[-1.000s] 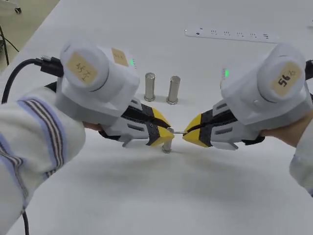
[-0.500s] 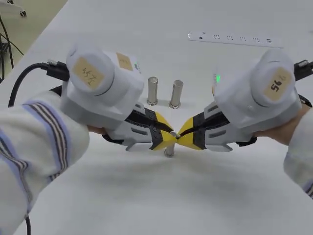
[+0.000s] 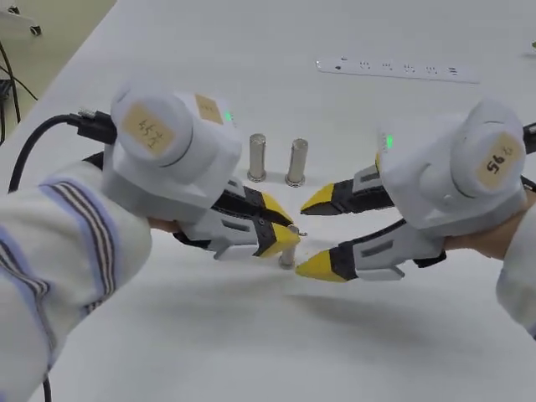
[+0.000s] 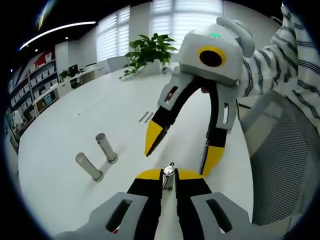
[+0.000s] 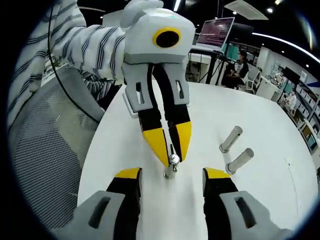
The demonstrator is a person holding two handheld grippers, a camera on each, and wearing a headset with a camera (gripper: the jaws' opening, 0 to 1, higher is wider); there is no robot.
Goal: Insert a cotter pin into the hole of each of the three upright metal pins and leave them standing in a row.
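The near metal pin (image 3: 286, 258) stands upright on the white table, and my left gripper (image 3: 288, 238) is shut on its top. A thin cotter pin (image 3: 299, 232) pokes out of the pin's head toward the right. My right gripper (image 3: 322, 234) is open just right of it, jaws spread wide and holding nothing. In the left gripper view the pin (image 4: 169, 178) sits between the yellow fingertips, with the right gripper (image 4: 182, 150) beyond. In the right gripper view the pin (image 5: 172, 169) stands ahead of my open right gripper (image 5: 172, 175). Two more upright pins (image 3: 256, 157) (image 3: 296, 162) stand side by side behind.
A white power strip (image 3: 398, 69) lies at the far side of the table (image 3: 251, 335). A black cable (image 3: 33, 134) runs off the left gripper toward the table's left edge. A mesh chair (image 5: 45, 150) stands beside the table.
The right gripper, shut on the cotter pin a second ago, met the left gripper's tips at the near pin, then opened and drew back slightly. The left gripper kept its hold.
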